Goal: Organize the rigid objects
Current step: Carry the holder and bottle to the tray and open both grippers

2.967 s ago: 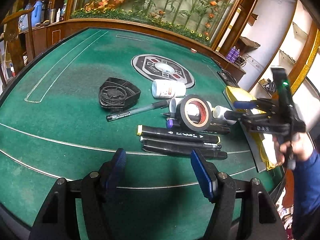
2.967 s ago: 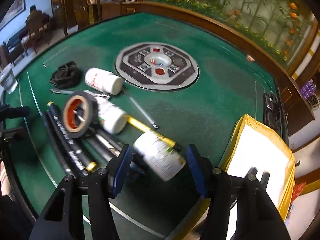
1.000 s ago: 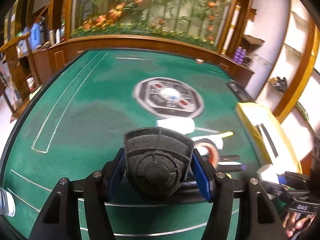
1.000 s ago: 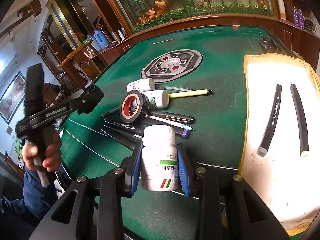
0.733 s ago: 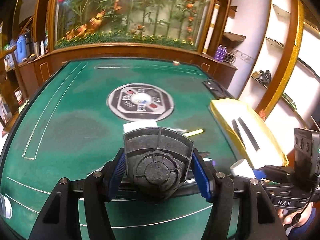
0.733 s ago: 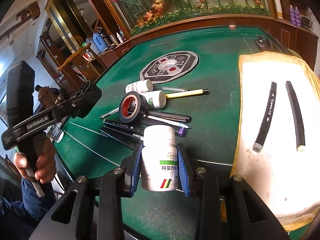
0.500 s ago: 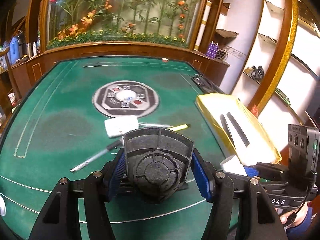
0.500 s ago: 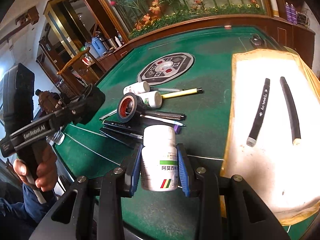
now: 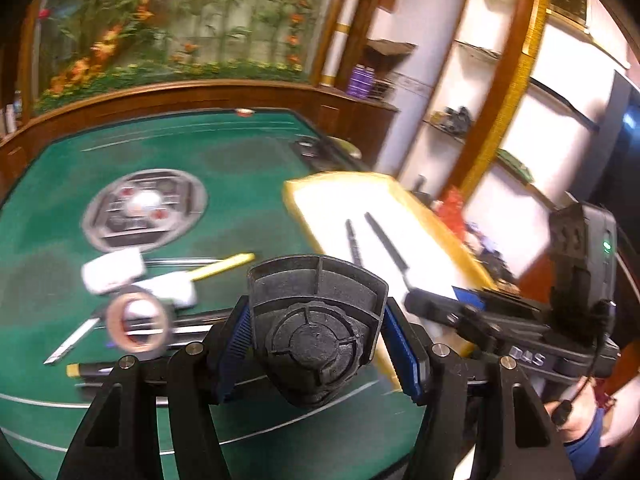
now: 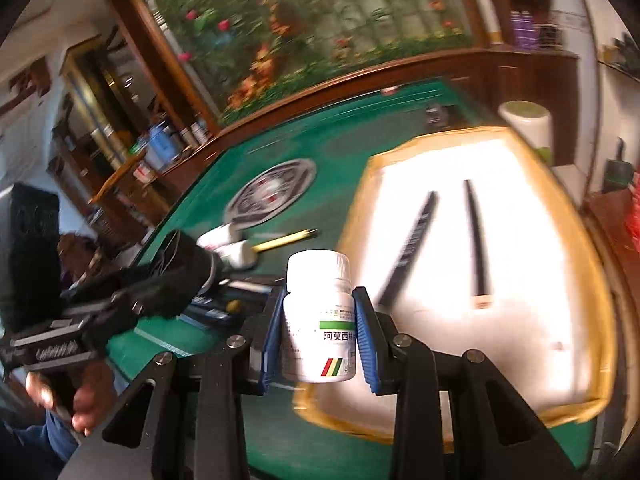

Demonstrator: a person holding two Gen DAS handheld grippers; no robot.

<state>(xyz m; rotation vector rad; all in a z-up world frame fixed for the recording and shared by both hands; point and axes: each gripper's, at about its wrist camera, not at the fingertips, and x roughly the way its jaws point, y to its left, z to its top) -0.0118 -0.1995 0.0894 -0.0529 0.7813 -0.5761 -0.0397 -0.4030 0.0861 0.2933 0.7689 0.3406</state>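
**Both grippers loaded above the green table**

On the green felt table (image 9: 248, 184), the loose items lie at the left of the left wrist view: a white bottle (image 9: 114, 268) on its side, a second white bottle (image 9: 170, 286) just beside it, a yellow pen (image 9: 224, 266) angled toward the right, and a roll of tape (image 9: 138, 324) standing on edge over a row of dark markers (image 9: 120, 368). Behind them sits the round grey centre panel (image 9: 144, 208) of the table.

In the middle of that view the left gripper (image 9: 318, 344) is clamped on a black fan-shaped plastic piece (image 9: 316, 320), its blue pads pressing both sides, held above the felt.

To the right lies a white tray with a yellow rim (image 9: 440, 232); two black markers (image 9: 384, 244) rest on it side by side, apart from each other.

In the right wrist view the right gripper (image 10: 318, 328) grips a white pill bottle (image 10: 318, 320) upright by its body, cap up, in a narrow pinch. The bottle hangs over the near left edge of the tray, and the left gripper shows at the far left with a hand (image 10: 84, 396) on its handle.
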